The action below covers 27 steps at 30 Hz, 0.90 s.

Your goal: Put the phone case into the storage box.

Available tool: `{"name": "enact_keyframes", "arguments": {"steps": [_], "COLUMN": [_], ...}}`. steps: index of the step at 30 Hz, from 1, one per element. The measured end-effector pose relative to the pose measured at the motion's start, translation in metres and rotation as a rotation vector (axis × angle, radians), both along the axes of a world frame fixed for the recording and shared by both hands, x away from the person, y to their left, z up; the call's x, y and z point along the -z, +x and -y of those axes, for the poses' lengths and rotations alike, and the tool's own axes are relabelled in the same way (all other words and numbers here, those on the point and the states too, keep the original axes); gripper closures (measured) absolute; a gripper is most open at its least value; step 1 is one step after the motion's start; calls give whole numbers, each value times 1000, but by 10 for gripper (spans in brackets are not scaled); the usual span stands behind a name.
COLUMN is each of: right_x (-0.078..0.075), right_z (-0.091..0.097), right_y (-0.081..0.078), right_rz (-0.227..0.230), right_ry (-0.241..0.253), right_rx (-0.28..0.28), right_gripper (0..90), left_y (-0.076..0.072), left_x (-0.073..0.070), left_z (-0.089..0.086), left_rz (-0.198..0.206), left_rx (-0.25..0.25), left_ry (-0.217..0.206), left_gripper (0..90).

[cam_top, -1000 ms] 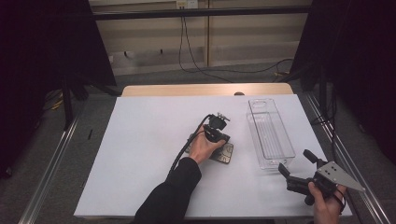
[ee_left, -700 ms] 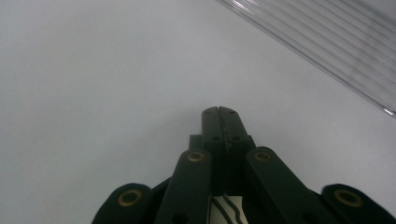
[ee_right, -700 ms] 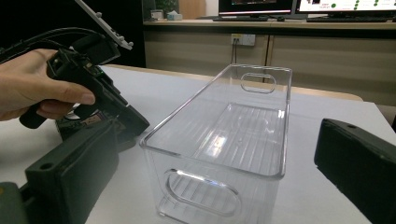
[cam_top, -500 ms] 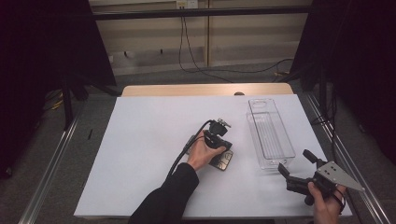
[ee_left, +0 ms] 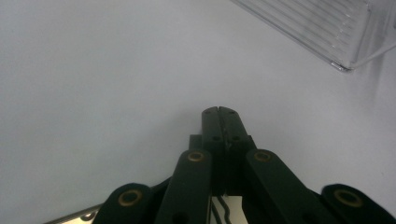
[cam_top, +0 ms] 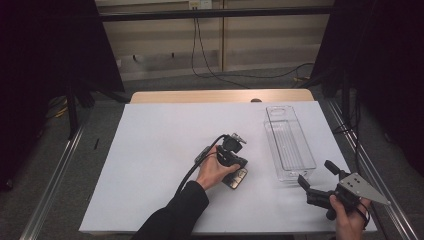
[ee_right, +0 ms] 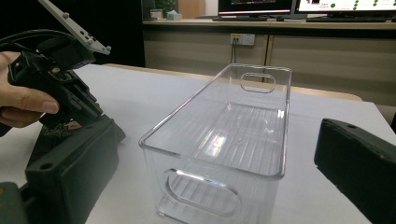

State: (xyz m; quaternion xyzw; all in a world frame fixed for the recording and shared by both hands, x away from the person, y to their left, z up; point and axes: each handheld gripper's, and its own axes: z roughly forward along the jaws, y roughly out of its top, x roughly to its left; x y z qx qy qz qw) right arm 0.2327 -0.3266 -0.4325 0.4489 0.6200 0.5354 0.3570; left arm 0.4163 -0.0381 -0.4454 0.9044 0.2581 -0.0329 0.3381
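— Left gripper (cam_top: 239, 161) sits low on the table, jaws pressed together on nothing; the clear bin (cam_top: 289, 144) lies off beyond its fingertips.

— Right gripper (cam_top: 317, 178) has jaws spread wide, the bin's near end just ahead between them, probably lining up a grab.
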Motion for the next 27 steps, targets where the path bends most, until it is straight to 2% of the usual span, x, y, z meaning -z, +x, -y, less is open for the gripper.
{"name": "enact_keyframes", "arguments": {"steps": [9,15,17,19,20,22,27], "right_x": [0,0,0,0,0,0,0], "right_z": [0,0,0,-1,-1,-1,0], "right_y": [0,0,0,0,0,0,0], "right_rz": [-2,-2,-3,-2,-3,-3,-2], "right_ry": [0,-1,0,0,-1,0,0], "right_rx": [0,-1,0,-1,-1,-1,1], "right_gripper": [0,0,0,0,0,0,0], "left_y": [-9,-15,-16,-20,-20,-21,-24], "left_x": [-1,0,0,0,0,0,0], "left_z": [1,-6,-7,-8,-9,-10,-15], "left_rz": [11,0,6,16,18,6,19], "left_rx": [19,31,43,30,41,28,38], "left_ry": [10,-13,-4,-11,1,-11,-8], "left_gripper": [900,900,900,900,900,900,900]}}
